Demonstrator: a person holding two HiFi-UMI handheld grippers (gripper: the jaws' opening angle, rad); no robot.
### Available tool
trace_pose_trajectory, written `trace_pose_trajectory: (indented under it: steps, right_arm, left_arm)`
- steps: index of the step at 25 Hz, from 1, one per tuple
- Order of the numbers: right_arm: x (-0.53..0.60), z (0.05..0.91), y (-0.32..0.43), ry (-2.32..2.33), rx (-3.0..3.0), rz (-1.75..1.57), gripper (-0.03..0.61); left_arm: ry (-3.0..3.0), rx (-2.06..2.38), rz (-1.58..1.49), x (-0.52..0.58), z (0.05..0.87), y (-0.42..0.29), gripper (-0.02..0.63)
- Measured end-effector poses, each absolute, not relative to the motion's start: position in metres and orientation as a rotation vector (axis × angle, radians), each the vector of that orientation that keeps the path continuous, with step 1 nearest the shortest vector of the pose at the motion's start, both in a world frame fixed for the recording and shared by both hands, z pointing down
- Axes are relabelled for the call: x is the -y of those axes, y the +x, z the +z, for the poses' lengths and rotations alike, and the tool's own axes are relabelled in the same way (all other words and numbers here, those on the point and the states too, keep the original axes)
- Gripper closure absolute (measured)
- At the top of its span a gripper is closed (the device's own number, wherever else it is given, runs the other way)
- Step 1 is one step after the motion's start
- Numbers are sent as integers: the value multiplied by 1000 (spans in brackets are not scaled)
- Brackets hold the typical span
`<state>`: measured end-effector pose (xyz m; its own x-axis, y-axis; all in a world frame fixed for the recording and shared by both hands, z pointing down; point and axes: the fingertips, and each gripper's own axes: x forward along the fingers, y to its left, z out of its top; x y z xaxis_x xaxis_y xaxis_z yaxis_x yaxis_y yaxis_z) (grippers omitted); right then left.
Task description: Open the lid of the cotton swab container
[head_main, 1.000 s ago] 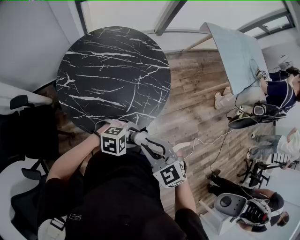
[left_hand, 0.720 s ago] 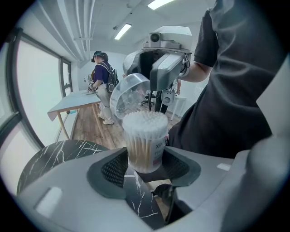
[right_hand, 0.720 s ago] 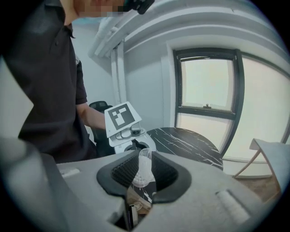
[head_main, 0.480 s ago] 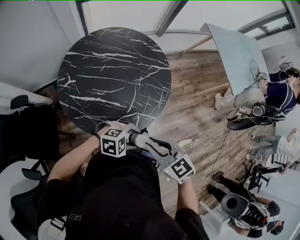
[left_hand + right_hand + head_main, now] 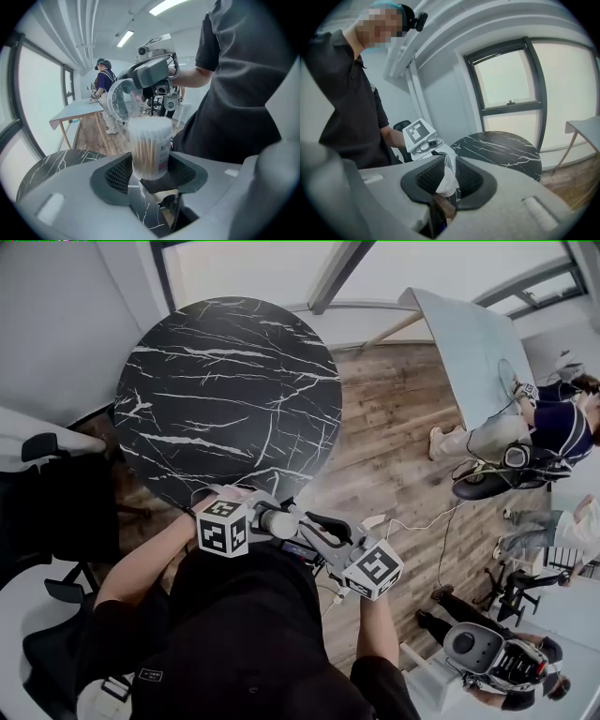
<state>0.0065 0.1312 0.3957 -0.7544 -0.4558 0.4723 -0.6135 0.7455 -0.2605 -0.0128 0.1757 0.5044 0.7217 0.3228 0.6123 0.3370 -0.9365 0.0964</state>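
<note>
The cotton swab container (image 5: 150,147) stands upright between our left gripper's (image 5: 151,172) pads, pinched at its sides, swab tips bare, just off the marble table (image 5: 225,390). Our right gripper (image 5: 448,183) pinches the clear lid (image 5: 446,174) — jaws just closing tighter — and has rolled outward since a second ago.

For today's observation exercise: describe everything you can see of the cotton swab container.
The cotton swab container is a clear plastic cylinder, upright, packed with tan-stemmed swabs whose white tips show at its open top. A pink label sits on its side. The left gripper clamps its lower part; its clear lid is off.
</note>
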Motion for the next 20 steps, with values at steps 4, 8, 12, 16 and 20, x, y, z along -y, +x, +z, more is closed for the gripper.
trace_pose_trajectory:
  steps: [4,8,12,16,20]
  right_arm:
    - [-128,397,15,833,2576,676,506]
    - [-124,395,20,841,2598,759,508]
    - [-120,393,28,834,2627,867,509]
    - [-116,394,39,841,2644,985,511]
    - [-114,398,48,854,2637,1036,512]
  left_arm:
    - [-2898,556,-982,-177,504,-11,370]
    - [-2895,570,-949,-180,502,-9,370]
    - [-2909,574,-898,-183,498,-5,370]
    - [-2921,559,-842,-186,494,1,370]
    - [-2921,579,-808,-191,490,3,370]
